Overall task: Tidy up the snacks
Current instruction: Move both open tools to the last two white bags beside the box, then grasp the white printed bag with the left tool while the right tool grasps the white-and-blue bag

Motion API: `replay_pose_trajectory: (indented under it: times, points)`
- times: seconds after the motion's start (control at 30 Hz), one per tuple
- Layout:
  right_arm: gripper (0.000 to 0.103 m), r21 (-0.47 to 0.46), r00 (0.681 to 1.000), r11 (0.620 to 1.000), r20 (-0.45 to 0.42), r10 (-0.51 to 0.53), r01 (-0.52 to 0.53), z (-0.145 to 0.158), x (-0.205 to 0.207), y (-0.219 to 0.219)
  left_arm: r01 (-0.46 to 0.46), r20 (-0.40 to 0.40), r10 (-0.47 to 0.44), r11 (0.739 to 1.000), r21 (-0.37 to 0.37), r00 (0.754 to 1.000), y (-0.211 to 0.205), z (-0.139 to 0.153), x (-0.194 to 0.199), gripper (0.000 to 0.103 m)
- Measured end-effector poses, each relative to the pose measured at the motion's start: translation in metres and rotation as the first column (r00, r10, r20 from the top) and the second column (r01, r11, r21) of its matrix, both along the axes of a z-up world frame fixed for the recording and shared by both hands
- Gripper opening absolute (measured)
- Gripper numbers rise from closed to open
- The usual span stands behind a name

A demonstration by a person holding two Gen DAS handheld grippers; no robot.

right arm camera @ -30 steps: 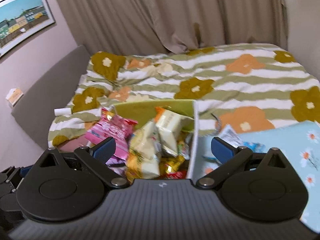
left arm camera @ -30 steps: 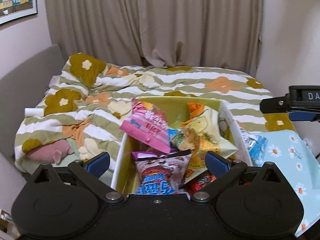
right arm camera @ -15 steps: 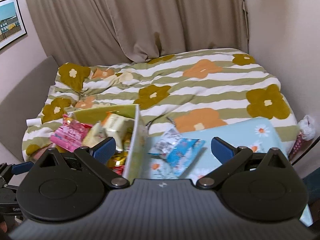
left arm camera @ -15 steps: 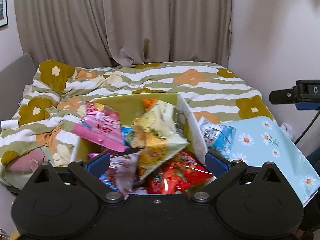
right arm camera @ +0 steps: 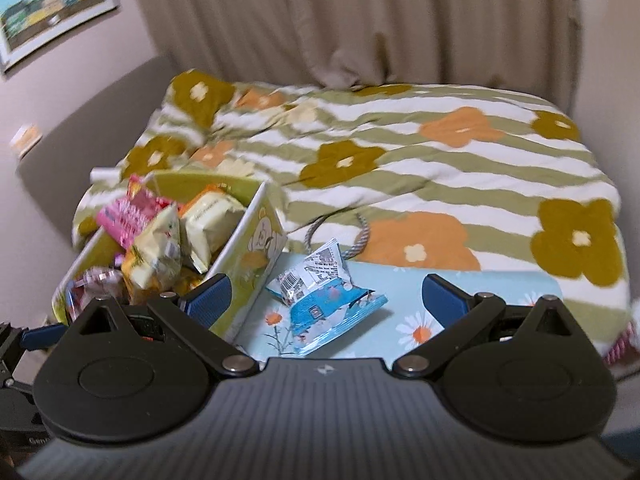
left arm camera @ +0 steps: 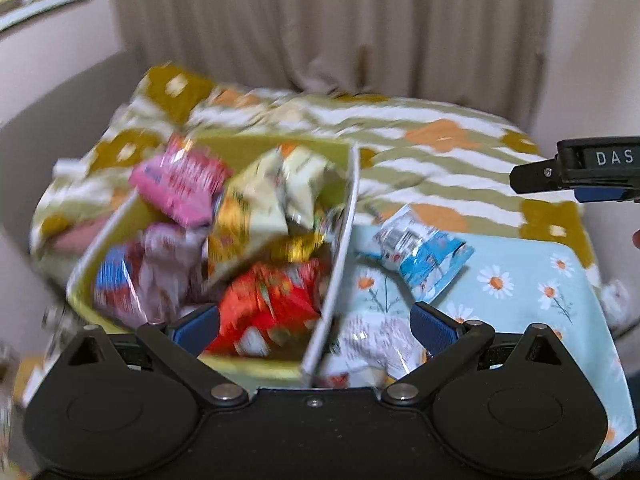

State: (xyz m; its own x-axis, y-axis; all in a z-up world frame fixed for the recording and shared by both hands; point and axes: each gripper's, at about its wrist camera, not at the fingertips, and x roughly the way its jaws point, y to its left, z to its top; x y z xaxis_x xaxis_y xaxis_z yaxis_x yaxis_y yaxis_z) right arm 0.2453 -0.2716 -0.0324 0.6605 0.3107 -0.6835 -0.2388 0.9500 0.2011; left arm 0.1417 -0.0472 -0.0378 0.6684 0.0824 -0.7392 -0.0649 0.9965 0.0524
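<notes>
A yellow-green box (left arm camera: 340, 248) (right arm camera: 256, 248) on the bed holds several snack bags: a pink one (left arm camera: 180, 184), pale yellow ones (left arm camera: 260, 208) (right arm camera: 208, 220) and a red one (left arm camera: 272, 300). A blue and white snack bag (left arm camera: 424, 256) (right arm camera: 324, 304) lies on a light blue daisy cloth (left arm camera: 520, 280) right of the box. A white bag (left arm camera: 372, 340) lies near the box's near corner. My left gripper (left arm camera: 316, 320) is open and empty above the box's near end. My right gripper (right arm camera: 326, 294) is open and empty, just in front of the blue bag.
The bed carries a green and white striped quilt with flowers (right arm camera: 400, 152). Beige curtains (right arm camera: 340, 20) hang behind. A grey headboard (right arm camera: 80, 120) and a framed picture (right arm camera: 52, 4) are on the left. A grey cord handle (right arm camera: 360, 236) lies beyond the blue bag.
Both views have swung: the left wrist view is now blurred and shows the white bag beside the box. The right gripper has come closer to the blue bag.
</notes>
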Motion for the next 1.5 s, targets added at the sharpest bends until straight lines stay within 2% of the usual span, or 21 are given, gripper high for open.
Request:
replay_pose_trajectory:
  times: [0.13, 0.23, 0.33, 0.4, 0.43, 0.53, 0.77, 0.97, 1.07, 1.2, 1.3, 1.5]
  points:
    - [0.103, 0.009, 0.995, 0.995, -0.034, 0.098, -0.098, -0.016, 0.024, -0.006, -0.147, -0.054, 0.143, 0.986, -0.077, 0.988, -0.013, -0.017, -0.005, 0.103]
    - [0.103, 0.016, 0.987, 0.988, -0.061, 0.152, -0.151, -0.029, 0.04, -0.009, -0.252, -0.097, 0.239, 0.957, -0.146, 0.966, -0.017, -0.031, -0.006, 0.103]
    - [0.103, 0.036, 0.977, 0.981, -0.095, 0.191, -0.189, -0.042, 0.056, -0.008, -0.35, -0.154, 0.321, 0.909, -0.224, 0.934, -0.016, -0.048, -0.004, 0.103]
    - [0.103, 0.048, 0.97, 0.976, -0.118, 0.215, -0.21, -0.05, 0.066, -0.007, -0.418, -0.183, 0.38, 0.863, -0.283, 0.907, -0.012, -0.058, -0.001, 0.102]
    - [0.103, 0.05, 0.966, 0.974, -0.128, 0.226, -0.221, -0.054, 0.07, -0.005, -0.455, -0.199, 0.411, 0.83, -0.322, 0.89, -0.008, -0.064, 0.001, 0.102]
    - [0.103, 0.042, 0.953, 0.966, -0.158, 0.259, -0.255, -0.067, 0.084, 0.002, -0.522, -0.215, 0.475, 0.758, -0.392, 0.853, -0.002, -0.075, 0.007, 0.102]
    - [0.103, 0.034, 0.926, 0.949, -0.208, 0.315, -0.315, -0.095, 0.109, 0.018, -0.6, -0.253, 0.547, 0.675, -0.429, 0.798, -0.003, -0.099, 0.034, 0.102]
    - [0.103, 0.043, 0.912, 0.942, -0.242, 0.332, -0.332, -0.113, 0.127, 0.026, -0.644, -0.272, 0.587, 0.645, -0.412, 0.762, -0.004, -0.117, 0.052, 0.101]
    - [0.103, 0.041, 0.906, 0.94, -0.257, 0.336, -0.338, -0.122, 0.132, 0.03, -0.656, -0.292, 0.59, 0.635, -0.408, 0.753, -0.003, -0.127, 0.057, 0.093]
    - [0.103, 0.031, 0.9, 0.938, -0.272, 0.34, -0.345, -0.133, 0.138, 0.034, -0.643, -0.296, 0.574, 0.635, -0.428, 0.764, -0.002, -0.134, 0.056, 0.083]
    - [0.103, 0.022, 0.895, 0.935, -0.279, 0.347, -0.355, -0.139, 0.141, 0.037, -0.619, -0.283, 0.552, 0.664, -0.42, 0.784, -0.004, -0.131, 0.057, 0.078]
    - [0.103, 0.006, 0.888, 0.927, -0.285, 0.36, -0.374, -0.148, 0.146, 0.044, -0.593, -0.284, 0.522, 0.679, -0.433, 0.804, -0.006, -0.132, 0.057, 0.077]
